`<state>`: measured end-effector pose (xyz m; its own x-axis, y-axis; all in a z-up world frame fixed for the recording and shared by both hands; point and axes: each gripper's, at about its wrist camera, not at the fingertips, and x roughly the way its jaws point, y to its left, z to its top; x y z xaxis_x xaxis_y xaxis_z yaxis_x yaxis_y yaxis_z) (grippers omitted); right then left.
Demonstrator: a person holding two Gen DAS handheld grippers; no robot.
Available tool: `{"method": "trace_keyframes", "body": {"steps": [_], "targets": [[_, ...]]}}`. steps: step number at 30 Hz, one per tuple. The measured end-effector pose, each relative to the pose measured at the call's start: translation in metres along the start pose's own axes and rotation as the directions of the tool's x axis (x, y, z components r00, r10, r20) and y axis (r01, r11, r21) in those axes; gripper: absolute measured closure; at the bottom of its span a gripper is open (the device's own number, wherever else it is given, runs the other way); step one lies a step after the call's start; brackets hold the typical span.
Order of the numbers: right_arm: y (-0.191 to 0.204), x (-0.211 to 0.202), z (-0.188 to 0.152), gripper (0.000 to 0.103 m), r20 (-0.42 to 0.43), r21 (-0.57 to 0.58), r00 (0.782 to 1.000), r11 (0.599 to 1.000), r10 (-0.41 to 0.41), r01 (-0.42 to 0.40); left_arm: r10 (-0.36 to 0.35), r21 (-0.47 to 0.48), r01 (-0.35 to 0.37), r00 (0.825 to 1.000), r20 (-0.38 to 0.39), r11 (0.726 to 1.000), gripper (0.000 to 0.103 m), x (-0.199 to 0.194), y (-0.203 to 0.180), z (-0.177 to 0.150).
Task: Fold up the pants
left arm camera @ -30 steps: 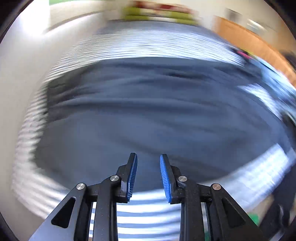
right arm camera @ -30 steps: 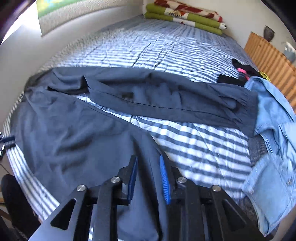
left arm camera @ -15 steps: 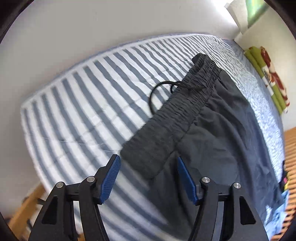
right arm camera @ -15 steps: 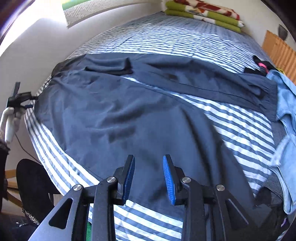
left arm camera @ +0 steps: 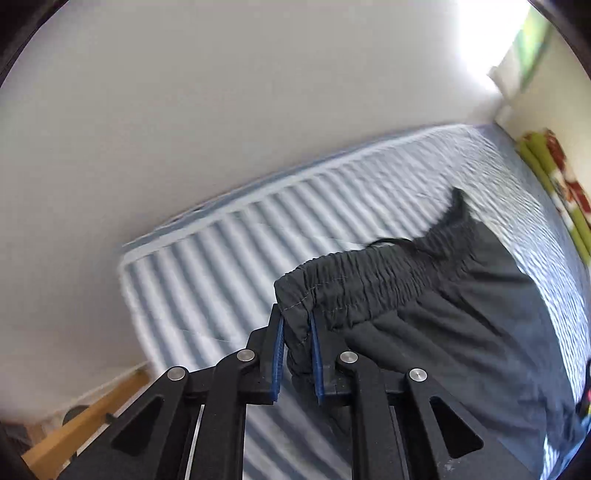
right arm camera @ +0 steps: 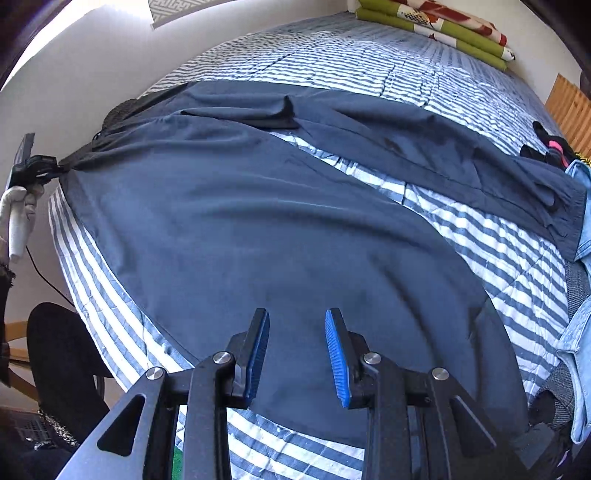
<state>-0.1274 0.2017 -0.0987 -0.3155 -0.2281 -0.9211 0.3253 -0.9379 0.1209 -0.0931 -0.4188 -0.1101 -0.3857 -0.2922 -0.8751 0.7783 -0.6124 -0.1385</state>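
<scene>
Pants point(left arm camera: 461, 314) waistband corner is pinched by closing left gripper point(left arm camera: 296, 354); right gripper point(right arm camera: 297, 354) held narrowly apart, empty, over the leg at 6 o'clock.

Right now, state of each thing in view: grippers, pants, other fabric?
Left gripper: closing on the waistband corner between its pads.
Right gripper: open, above a pant leg.
Dark navy-grey pants: spread unfolded, legs apart.
Green-and-red blanket: folded.
Light-blue denim garment: crumpled.
</scene>
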Motion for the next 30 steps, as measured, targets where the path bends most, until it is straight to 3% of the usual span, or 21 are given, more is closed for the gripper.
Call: {"method": "trace_keyframes", "body": {"steps": [3, 5, 9, 12, 14, 16, 18, 21, 26, 28, 30], "targets": [[-0.009, -0.009, -0.014, 0.074, 0.005, 0.038, 0.999, 0.999, 0.032, -0.032, 0.037, 0.052, -0.037, 0.999, -0.015, 0.998, 0.069, -0.001, -0.005, -0.005], [-0.027, -0.027, -0.028, 0.074, 0.033, 0.096, 0.999, 0.995, 0.015, -0.018, 0.059, 0.074, -0.060, 0.998, 0.021, 0.995, 0.063, -0.013, -0.011, -0.010], [-0.088, -0.069, -0.067, 0.064, 0.084, 0.262, 0.992, 0.963, -0.089, 0.064, 0.081, 0.073, -0.087, 0.993, 0.087, 0.993, 0.061, -0.038, -0.013, -0.008], [-0.148, -0.088, -0.101, 0.063, 0.030, 0.391, 0.972, 0.897, -0.234, 0.204, 0.055, 0.058, -0.062, 0.991, 0.125, 0.996, 0.061, -0.056, -0.011, 0.001], [-0.185, -0.090, -0.120, 0.063, -0.050, 0.483, 0.969, 0.843, -0.243, 0.237, 0.033, 0.079, -0.046, 0.988, 0.153, 0.996, 0.061, -0.073, -0.021, 0.001], [-0.210, -0.093, -0.133, 0.063, -0.129, 0.527, 0.950, 0.792, -0.284, 0.308, -0.013, 0.128, -0.009, 0.985, 0.172, 0.992, 0.061, -0.092, -0.039, -0.003], [-0.223, -0.105, -0.136, 0.063, -0.101, 0.551, 0.953, 0.782, -0.285, 0.292, -0.062, 0.198, 0.026, 0.982, 0.181, 0.980, 0.061, -0.100, -0.061, 0.002], [-0.231, -0.128, -0.117, 0.063, 0.020, 0.572, 0.966, 0.796, -0.256, 0.199, -0.149, 0.301, 0.095, 0.976, 0.160, 0.949, 0.061, -0.115, -0.114, -0.003], [-0.236, -0.142, -0.039, 0.062, 0.136, 0.479, 0.960, 0.865, -0.245, 0.152, -0.281, 0.445, 0.222, 0.957, 0.070, 0.868, 0.052, -0.124, -0.208, -0.011], [-0.243, -0.138, -0.003, 0.058, 0.153, 0.453, 0.955, 0.877, -0.252, 0.159, -0.312, 0.484, 0.260, 0.950, 0.029, 0.836, 0.048, -0.114, -0.249, -0.008], [-0.249, -0.131, 0.030, 0.051, 0.159, 0.409, 0.938, 0.886, -0.307, 0.220, -0.320, 0.510, 0.277, 0.947, -0.003, 0.814, 0.047, -0.107, -0.280, -0.007]]}}
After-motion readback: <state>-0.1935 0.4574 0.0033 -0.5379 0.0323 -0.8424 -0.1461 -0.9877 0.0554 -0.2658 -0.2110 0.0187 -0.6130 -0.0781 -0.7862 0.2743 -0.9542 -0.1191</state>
